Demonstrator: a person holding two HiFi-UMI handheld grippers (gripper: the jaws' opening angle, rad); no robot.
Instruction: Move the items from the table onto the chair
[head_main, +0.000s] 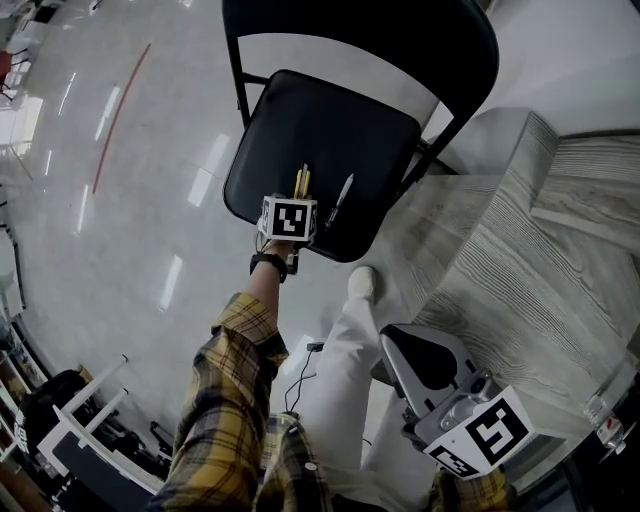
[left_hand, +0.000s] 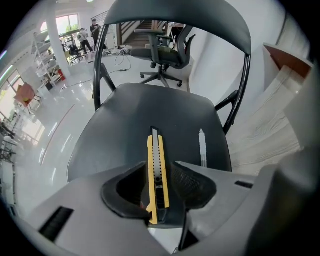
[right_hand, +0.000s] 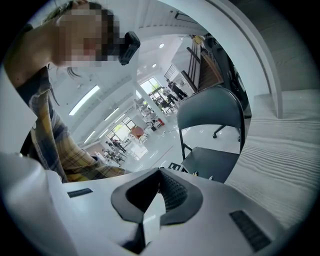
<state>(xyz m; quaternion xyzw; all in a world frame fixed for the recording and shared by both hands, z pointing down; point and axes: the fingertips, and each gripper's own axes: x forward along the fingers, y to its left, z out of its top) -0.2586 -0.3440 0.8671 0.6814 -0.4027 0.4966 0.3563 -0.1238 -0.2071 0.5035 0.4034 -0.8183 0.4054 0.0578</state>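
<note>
Yellow knife (left_hand: 157, 175) is laid on the chair seat (left_hand: 145, 110) between the parted jaws of the left gripper (left_hand: 156, 166), seemingly released; lifting away is needed next. The right gripper (right_hand: 159, 172) is closed, empty.

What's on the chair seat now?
A yellow utility knife and a pen lie side by side on the seat. The left claw straddles the knife, hiding the seat's near edge.

knife (head_main: 302, 181) handle hidden, chair (head_main: 300, 120) back cropped
</note>
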